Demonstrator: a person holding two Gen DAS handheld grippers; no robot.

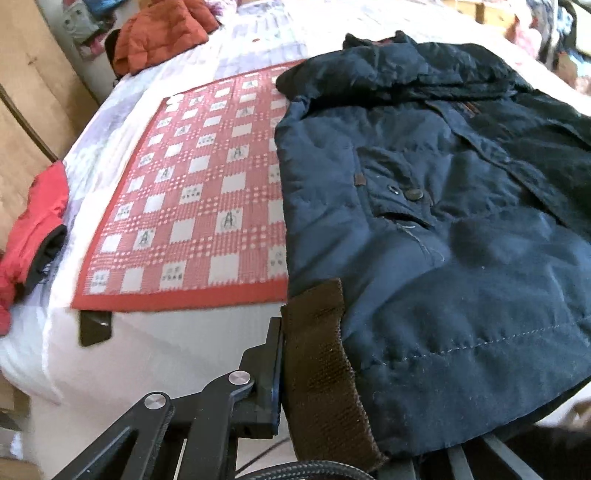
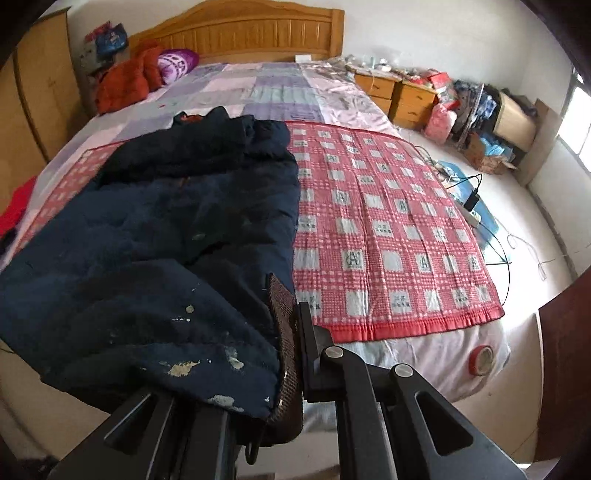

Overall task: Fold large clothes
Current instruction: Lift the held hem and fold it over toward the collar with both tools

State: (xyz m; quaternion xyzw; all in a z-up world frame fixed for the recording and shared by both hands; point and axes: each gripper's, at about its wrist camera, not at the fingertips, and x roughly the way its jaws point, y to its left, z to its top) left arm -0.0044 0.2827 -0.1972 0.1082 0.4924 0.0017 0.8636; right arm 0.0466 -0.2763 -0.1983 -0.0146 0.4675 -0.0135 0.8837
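A navy jacket (image 1: 424, 221) lay on a red checked blanket (image 1: 192, 206) spread across the bed (image 2: 280, 85), its collar toward the far wooden headboard (image 2: 236, 33). The left gripper (image 1: 291, 369) had its fingers clamped on the jacket's brown ribbed hem band (image 1: 321, 362) at the near left corner. The right gripper (image 2: 295, 343) had its fingers clamped on the same kind of band (image 2: 284, 332) at the near right corner, and pale flecks showed on the cloth beside it. The near hem hung raised off the blanket. An orange coat (image 2: 125, 81) lay at the far left of the bed; a red garment (image 1: 33, 229) lay at its left edge. A roll of red tape (image 2: 482, 360) sat at the near right corner.
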